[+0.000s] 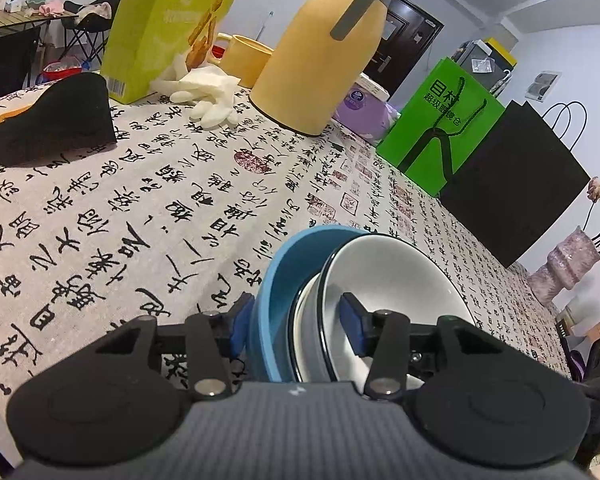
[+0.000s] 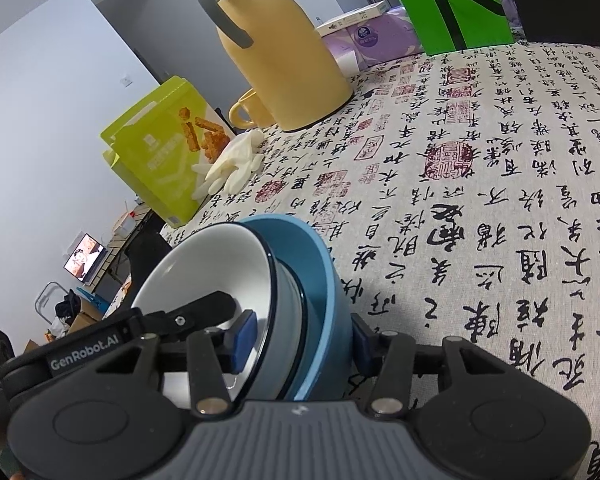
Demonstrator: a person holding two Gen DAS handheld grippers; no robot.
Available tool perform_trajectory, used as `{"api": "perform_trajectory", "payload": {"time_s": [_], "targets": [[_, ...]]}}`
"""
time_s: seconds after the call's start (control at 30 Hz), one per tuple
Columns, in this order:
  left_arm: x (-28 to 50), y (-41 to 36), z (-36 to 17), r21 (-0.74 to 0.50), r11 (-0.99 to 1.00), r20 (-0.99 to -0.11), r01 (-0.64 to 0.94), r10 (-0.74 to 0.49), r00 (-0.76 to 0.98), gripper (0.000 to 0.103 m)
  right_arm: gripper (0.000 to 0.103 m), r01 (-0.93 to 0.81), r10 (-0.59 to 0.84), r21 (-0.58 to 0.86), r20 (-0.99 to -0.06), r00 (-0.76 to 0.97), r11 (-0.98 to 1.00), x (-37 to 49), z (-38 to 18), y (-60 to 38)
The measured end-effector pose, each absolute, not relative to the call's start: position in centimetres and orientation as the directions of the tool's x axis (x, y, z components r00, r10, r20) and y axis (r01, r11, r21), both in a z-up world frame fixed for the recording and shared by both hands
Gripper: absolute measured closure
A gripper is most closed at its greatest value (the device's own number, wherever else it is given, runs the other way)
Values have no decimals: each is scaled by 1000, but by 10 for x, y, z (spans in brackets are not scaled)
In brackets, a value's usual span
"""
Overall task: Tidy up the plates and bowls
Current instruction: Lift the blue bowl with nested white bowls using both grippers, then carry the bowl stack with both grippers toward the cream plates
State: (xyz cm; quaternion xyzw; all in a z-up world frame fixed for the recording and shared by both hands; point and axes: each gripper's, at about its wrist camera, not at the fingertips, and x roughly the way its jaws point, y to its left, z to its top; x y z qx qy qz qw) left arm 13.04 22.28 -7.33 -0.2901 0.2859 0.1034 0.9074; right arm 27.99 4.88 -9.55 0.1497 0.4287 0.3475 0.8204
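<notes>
both tongs (image 1: 296, 326) (image 2: 302, 340) clamp nested bowls; white bowl (image 1: 400, 276), black-rimmed, grey outside, sits inside blue bowl (image 1: 278, 276).

Ahead of both tools we find open tablecloth (image 1: 148, 200) free for passage, bounded further ahead by the yellow jug (image 1: 316, 56), snack box (image 1: 160, 28), white gloves (image 1: 208, 92) and green bag (image 1: 440, 128), with the black bag (image 1: 516, 184) to the right.

"GenRobot.AI" — left gripper (image 2: 204, 312) (housing)
</notes>
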Motion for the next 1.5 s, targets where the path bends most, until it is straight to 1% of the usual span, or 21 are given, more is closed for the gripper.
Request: {"api": "perform_trajectory", "payload": {"time_s": [0.57, 1.3, 1.5], "targets": [[129, 224, -75, -478, 806, -567, -349, 21, 824, 55, 56, -443, 703, 549, -602, 379, 709, 280, -95, 48], [121, 221, -69, -471, 795, -563, -382, 62, 824, 51, 58, -437, 724, 579, -585, 366, 689, 274, -94, 46], [125, 215, -67, -457, 795, -582, -398, 71, 810, 51, 59, -409, 723, 597, -586, 366, 690, 276, -95, 39]]}}
